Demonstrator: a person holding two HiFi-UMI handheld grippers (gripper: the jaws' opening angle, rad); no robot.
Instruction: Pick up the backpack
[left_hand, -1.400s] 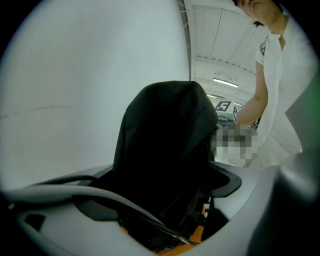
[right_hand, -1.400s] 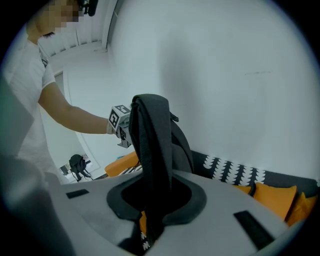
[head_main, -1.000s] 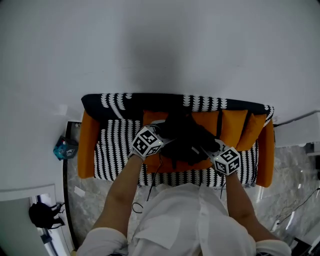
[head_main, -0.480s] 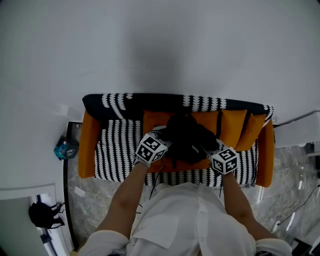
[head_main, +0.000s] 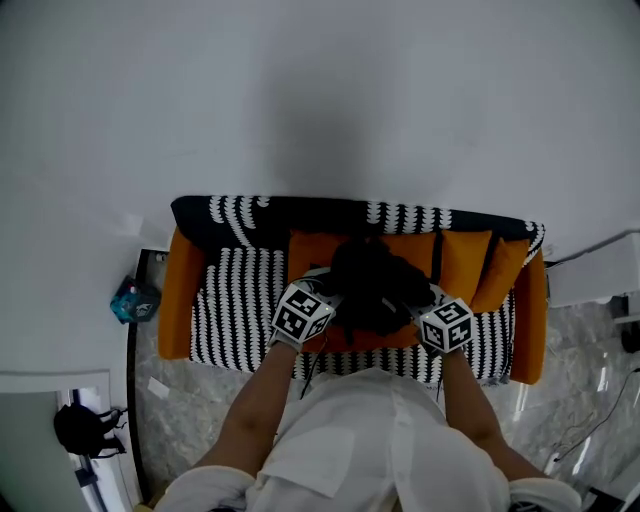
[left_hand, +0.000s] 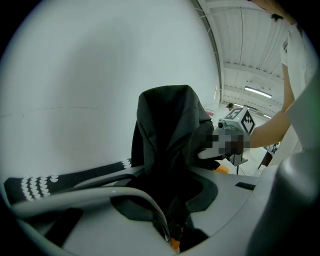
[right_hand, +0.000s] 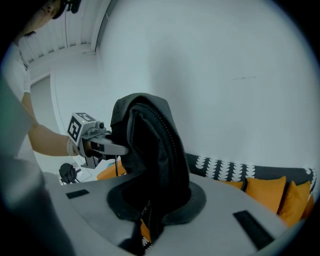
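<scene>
We have the backpack (head_main: 373, 283) caught between our two claws, and that is what the lift turns on. It stands ahead of and above each claw, with its long axis running upward from the pinch. Its top rises well clear of both sets of jaws.

The left claw (left_hand: 172, 207) has just been closing, and black fabric from the bag's lower edge runs down between its jaws. They look pinched onto it. The right claw (right_hand: 150, 205) is clamped on the opposite side, with dark cloth and a line of zipper rising straight out of its grip.

The two claws face each other across the bag, each showing past it in the other's view. Neither is nearer than the other, as both are already on it.

Under the claws lies the sofa (head_main: 232, 300), with its striped seat and orange cushions. The bag's underside is hidden, so we cannot tell whether it rests there.

We judge that the next move calls for both claws to rise together, level with each other, so the bag hangs evenly between them.
</scene>
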